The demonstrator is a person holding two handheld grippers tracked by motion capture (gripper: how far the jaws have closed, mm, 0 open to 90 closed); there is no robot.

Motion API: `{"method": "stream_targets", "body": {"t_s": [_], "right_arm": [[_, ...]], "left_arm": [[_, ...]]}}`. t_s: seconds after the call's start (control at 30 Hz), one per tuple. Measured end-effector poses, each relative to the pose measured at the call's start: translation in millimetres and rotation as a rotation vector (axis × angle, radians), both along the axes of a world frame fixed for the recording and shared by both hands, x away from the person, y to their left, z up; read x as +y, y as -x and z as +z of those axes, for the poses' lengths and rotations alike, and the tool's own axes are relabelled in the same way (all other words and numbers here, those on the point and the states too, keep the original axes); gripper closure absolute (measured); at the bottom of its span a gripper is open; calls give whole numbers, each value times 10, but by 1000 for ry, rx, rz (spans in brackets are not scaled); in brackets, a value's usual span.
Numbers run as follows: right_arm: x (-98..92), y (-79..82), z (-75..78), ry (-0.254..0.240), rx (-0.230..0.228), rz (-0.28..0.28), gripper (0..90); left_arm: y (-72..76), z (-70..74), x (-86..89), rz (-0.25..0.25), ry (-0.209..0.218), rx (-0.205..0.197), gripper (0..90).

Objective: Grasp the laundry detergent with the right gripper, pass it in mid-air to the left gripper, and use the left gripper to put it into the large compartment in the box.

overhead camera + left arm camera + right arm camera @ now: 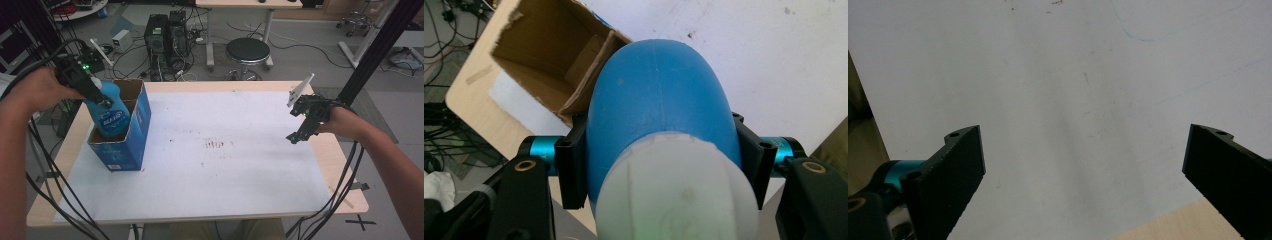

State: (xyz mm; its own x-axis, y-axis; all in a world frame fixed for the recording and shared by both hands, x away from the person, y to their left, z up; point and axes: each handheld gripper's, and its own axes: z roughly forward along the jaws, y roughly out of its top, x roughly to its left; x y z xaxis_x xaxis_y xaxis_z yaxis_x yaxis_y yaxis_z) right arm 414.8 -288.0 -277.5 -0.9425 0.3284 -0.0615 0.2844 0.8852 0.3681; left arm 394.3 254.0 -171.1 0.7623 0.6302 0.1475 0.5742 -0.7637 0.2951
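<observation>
The surface (210, 165), under a white sheet, carries a blue box (131, 131) standing upright with its top flaps open, and everything else is best placed from that box. The bottle (109, 111), blue with a pale cap end, sits tilted in the box mouth with its lower half already inside and its upper part above the rim. The left gripper (98, 96) has its jaws clamped on the bottle's neck end, one pad on each flank, as the left gripper view shows (659, 150). To finish the step well, my judgement is that the bottle should be brought upright over the opening, kept off the inner flap (589, 75) that leans into the mouth, and lowered until its base rests on the bottom before the jaws let go; releasing early could let it tip against the wall and topple the box. The right gripper (303, 125) hangs well to the box's right above the sheet, jaws wide and holding nothing. The bottle's front label bears white lettering and the box a small printed panel low on its side, both too small to read.
</observation>
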Motion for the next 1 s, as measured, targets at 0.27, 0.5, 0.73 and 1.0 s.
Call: {"method": "stream_targets", "body": {"t_s": [0.27, 0.5, 0.73, 1.0], "right_arm": [[3, -16, -62, 1, 13, -10, 24], [-4, -40, -104, 0, 21, -13, 24], [-7, -48, -153, 8, 33, -15, 24], [0, -53, -196, 11, 38, -14, 24]], "left_arm": [[-93, -426, 25, -18, -11, 4, 378], [-159, -764, 39, -38, -25, 42, 378], [-195, -978, 73, -31, -23, 78, 378], [-226, -1105, 84, -26, -19, 90, 378]]}}
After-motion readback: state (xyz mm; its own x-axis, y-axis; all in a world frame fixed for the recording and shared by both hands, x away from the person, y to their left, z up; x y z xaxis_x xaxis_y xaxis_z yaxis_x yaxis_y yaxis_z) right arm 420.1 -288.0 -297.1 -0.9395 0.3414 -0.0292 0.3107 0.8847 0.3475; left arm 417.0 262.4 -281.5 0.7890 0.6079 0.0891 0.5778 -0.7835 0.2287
